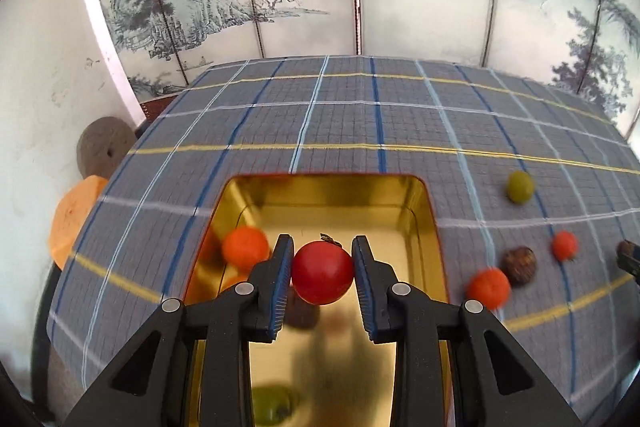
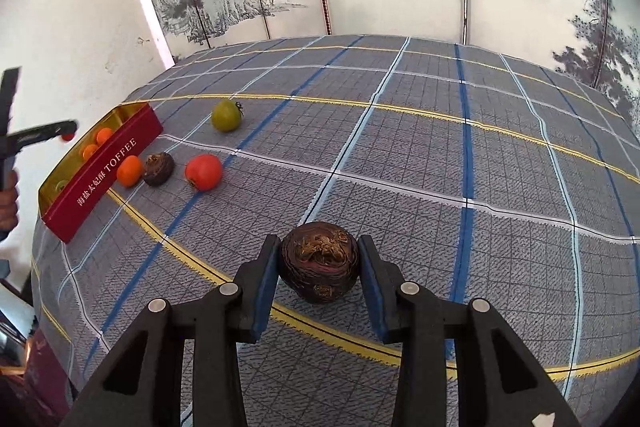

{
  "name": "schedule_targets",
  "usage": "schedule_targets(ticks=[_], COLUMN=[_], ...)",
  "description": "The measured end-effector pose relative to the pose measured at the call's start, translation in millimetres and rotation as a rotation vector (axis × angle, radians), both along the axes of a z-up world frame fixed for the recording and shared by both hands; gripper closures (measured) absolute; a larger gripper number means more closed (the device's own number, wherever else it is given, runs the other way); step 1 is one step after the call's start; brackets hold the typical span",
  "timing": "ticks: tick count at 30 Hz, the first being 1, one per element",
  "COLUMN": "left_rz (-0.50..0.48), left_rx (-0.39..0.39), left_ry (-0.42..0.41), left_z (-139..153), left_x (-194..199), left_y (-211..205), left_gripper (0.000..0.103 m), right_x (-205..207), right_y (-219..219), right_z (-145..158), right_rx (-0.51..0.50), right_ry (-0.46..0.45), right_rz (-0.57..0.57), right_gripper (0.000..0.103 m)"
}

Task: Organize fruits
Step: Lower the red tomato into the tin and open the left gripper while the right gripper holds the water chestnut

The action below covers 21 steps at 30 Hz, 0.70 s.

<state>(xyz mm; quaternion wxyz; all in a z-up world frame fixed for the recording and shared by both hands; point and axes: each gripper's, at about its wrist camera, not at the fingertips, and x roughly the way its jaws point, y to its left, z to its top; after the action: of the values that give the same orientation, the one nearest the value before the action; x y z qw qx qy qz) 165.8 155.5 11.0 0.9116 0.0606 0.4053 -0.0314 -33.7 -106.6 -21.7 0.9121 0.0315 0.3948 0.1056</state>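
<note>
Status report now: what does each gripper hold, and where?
Left gripper shut on red tomato, above the gold tin. Right gripper shut on brown water chestnut, over the checked cloth. Nothing blocking.

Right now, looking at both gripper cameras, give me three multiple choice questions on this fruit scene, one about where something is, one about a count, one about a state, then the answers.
1. Where is the red tomato held by the left gripper?
A. Above the gold tin
B. On the checked cloth
C. Beside the folding screen

2. How many fruits lie loose on the cloth to the right of the tin?
A. Two
B. Four
C. Six

3. What is the right gripper doing?
A. Wide open, empty
B. Shut on a dark brown fruit
C. Shut on a green tomato

Answers: 1 A, the tin's gold floor shows beneath it. 2 B, a green tomato, an orange fruit, a brown fruit and a red tomato. 3 B, both pads touch the dark brown fruit.
</note>
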Motion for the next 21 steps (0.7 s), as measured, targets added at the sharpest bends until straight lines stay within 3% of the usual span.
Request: schedule_targets(ticks=[7,21], left_rz=[0.023,0.017], left_rx=[0.047,0.117], left_ry=[0.056,0.095], left_z=[-19,-36], left_x=[47,73], left_y=[-6,-11], left_gripper=[0.072,0.071], right_x=[0,3], right_y=[-5,-4], right_z=[0,-3], right_rx=[0.018,0.015], right_ry=[0.003,0.024], right_rz=[-0.013,-0.015], right_gripper=[0.067,0.067])
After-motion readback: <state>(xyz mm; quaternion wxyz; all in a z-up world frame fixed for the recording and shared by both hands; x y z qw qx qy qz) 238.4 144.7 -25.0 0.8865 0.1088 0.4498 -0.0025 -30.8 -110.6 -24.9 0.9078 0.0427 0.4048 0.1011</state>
